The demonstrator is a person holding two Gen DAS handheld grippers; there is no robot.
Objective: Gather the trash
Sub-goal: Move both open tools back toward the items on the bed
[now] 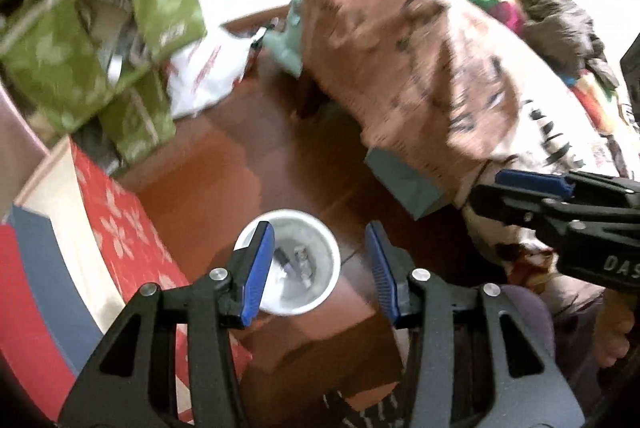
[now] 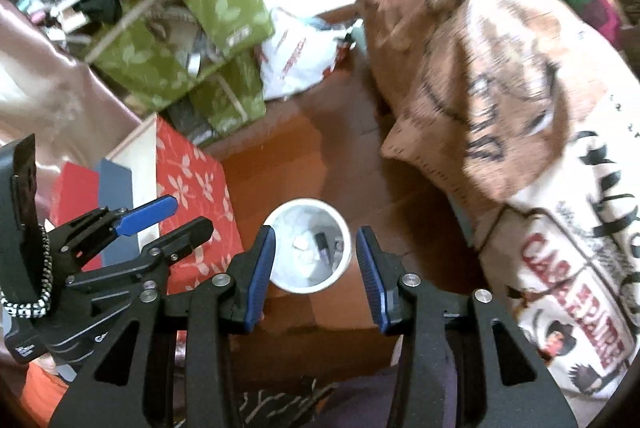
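Both grippers hang over a white cup (image 1: 290, 260) standing on the brown wooden floor (image 1: 224, 164), lower centre in both views. The cup holds the trash: white crumpled bits (image 2: 302, 252) and a small dark item (image 2: 322, 244); the rest is too blurred to name.

Left gripper (image 1: 320, 268): jaws open, nothing between them, pads apart with the cup seen in the gap below. No contact with the cup that I can see.

Right gripper (image 2: 316, 272): jaws open, nothing held, and the cup again shows between the pads.

View differences:
- Left wrist view has the right gripper coming in at the right edge, mid-height, in front of a printed cloth bag (image 1: 432, 68). Its jaws show there only partly, so that view gives no read on them.
- Right wrist view has the left gripper at lower left, over a red box with white flowers (image 2: 196, 196). A beaded cord (image 2: 44, 268) hangs beside it, seen in this view only.
- Only the right wrist view shows the red lettering on the cloth bag, lower right.
- Only the left wrist view shows a grey-blue box (image 1: 404, 184) under the bag's edge clearly.

Both views: green leaf-print bags (image 2: 188, 40) upper left, a white plastic bag (image 2: 296, 56) just right of them. Heavy motion blur in the upper half.
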